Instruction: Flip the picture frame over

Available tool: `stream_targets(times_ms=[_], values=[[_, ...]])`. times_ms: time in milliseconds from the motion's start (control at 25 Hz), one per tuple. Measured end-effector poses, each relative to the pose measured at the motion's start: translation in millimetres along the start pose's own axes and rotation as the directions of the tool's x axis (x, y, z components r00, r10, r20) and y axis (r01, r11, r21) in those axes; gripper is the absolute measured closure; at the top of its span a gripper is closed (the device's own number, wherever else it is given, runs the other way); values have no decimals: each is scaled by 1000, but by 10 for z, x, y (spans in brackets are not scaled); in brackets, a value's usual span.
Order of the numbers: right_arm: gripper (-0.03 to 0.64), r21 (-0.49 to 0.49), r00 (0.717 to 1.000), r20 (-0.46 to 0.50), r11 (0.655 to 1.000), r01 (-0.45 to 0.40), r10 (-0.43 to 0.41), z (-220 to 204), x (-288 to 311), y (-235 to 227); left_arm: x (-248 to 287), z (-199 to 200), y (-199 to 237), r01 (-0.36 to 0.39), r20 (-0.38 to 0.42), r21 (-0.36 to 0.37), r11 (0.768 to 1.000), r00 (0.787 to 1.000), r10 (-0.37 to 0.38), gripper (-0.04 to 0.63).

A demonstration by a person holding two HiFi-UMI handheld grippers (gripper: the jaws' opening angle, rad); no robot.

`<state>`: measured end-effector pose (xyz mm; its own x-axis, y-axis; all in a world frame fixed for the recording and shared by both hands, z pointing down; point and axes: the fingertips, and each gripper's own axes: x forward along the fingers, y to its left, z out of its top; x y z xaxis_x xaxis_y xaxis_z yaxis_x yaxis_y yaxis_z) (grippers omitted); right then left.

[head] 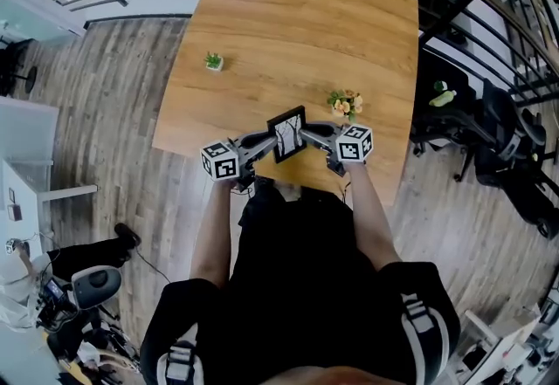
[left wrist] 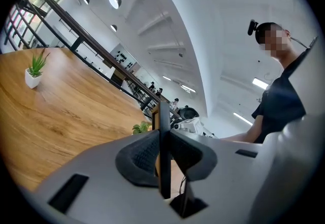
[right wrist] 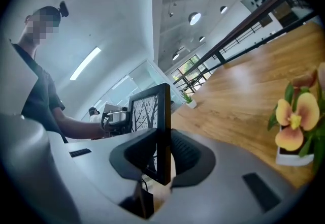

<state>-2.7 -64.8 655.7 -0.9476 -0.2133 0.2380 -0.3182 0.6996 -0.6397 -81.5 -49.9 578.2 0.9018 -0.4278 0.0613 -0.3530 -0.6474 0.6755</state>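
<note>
Head view: left gripper and right gripper fingers clamp picture frame edges.

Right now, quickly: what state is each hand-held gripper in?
Left hand-held gripper: closed on the frame.
Right hand-held gripper: closed on the frame's other edge.

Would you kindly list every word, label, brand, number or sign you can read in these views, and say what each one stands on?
No readable text in any view.
Picture frame: a print of bare trees, no words.
Marker cubes: black-and-white square patterns only, no letters or digits.
</note>
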Motion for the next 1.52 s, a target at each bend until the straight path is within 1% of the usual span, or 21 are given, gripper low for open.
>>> stream_targets(times_ms=[120,280,520,720,960,1320,1520], values=[[525,-13,998,17,998,64,-64,13,21,-74,8,7,154,-46,-15,3,999,999,46,517],[525,-2,991,43,992,126,-126,40,50,-140,34,51,297,-77,-33,8,997,996,77,518],[525,6,972,70,974,225,-225,82,101,-239,77,128,509,-135,-54,31,990,989,137,517],[525,31,934,102,939,342,-343,143,190,-318,108,235,717,-202,-82,59,978,975,206,517],[525,86,889,139,899,429,-437,139,350,-318,45,310,905,-225,-101,94,970,967,235,515],[525,114,832,177,851,513,-526,71,553,-189,-127,309,1044,-234,-152,146,961,955,255,515],[525,140,816,171,833,535,-553,-32,563,-211,-121,222,1088,-239,-178,150,959,948,264,515]])
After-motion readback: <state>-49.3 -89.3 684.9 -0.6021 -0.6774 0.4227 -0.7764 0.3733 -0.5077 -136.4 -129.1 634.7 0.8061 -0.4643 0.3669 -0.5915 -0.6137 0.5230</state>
